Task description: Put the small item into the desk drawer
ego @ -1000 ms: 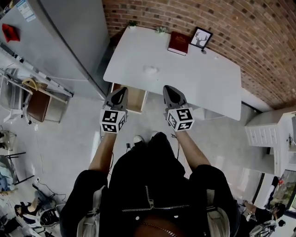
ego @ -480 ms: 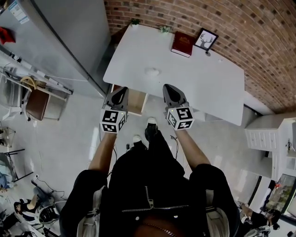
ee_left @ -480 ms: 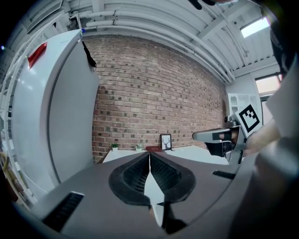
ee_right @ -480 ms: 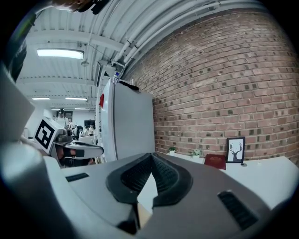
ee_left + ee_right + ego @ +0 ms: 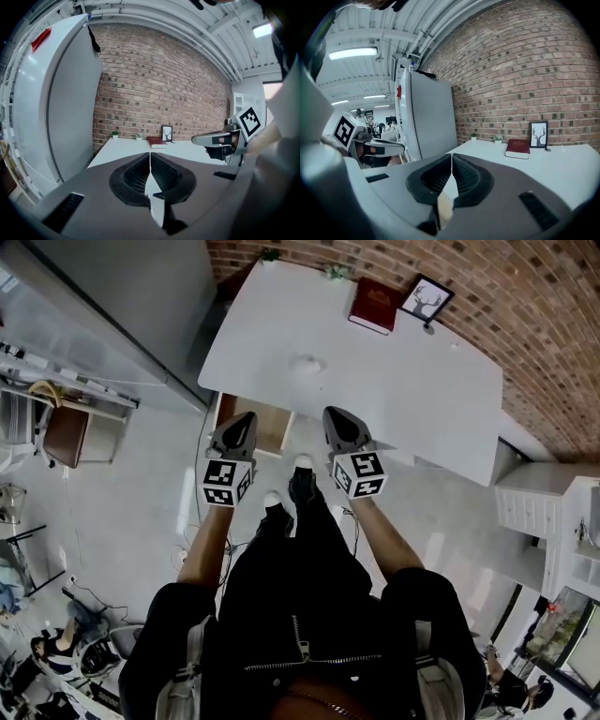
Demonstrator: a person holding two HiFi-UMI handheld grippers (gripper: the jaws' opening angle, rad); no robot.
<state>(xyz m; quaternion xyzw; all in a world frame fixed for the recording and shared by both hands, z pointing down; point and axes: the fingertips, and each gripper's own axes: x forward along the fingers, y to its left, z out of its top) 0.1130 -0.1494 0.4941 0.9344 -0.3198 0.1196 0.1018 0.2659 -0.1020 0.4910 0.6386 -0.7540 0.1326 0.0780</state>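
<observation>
The desk (image 5: 403, 390) at upper centre is plain white, the book (image 5: 373, 306) on it dark red, the brick wall (image 5: 534, 306) upper right reddish-brown, pale-jointed.

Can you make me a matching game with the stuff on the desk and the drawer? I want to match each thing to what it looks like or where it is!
Things:
1. red book
2. deer picture
3. small white item
4. drawer

Descriptions:
A. pulled open under the edge of the desk
B. lying flat at the back, dark red
C. standing upright, black frame
D. pale, by itself on the bare desk top

Right pairs: 1-B, 2-C, 3-D, 4-A.
</observation>
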